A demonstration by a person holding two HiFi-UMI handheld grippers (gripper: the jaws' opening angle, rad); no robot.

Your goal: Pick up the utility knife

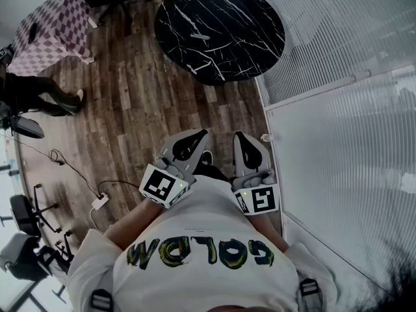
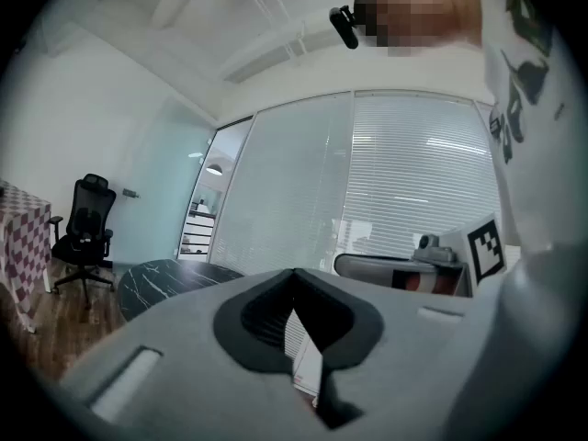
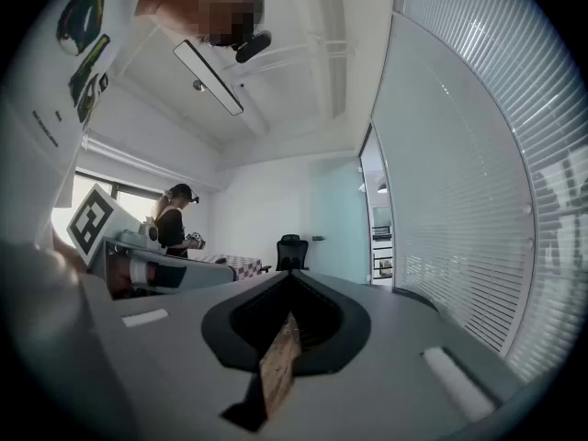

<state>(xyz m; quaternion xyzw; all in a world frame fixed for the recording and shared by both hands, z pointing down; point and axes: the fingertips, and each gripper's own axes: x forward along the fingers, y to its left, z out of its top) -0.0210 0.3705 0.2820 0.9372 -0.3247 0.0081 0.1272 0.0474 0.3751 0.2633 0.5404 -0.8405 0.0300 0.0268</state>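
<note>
The utility knife [image 1: 200,36], a small grey bar, lies on the round black marble table [image 1: 247,18] at the top of the head view. It is far ahead of both grippers. My left gripper [image 1: 195,137] and right gripper [image 1: 242,137] are held side by side close to the person's chest, over the wooden floor. Both point roughly level towards the table. In the left gripper view the left gripper [image 2: 296,274] has its jaws shut with nothing in them. In the right gripper view the right gripper [image 3: 292,276] is also shut and empty. The knife shows in neither gripper view.
A glass wall with blinds [image 1: 338,77] runs along the right. A checkered table [image 1: 55,31] and a person [image 1: 39,93] are at the far left, with office chairs [image 1: 26,236] and a floor cable [image 1: 97,200] at the lower left. Another office chair [image 2: 87,228] stands beyond the table.
</note>
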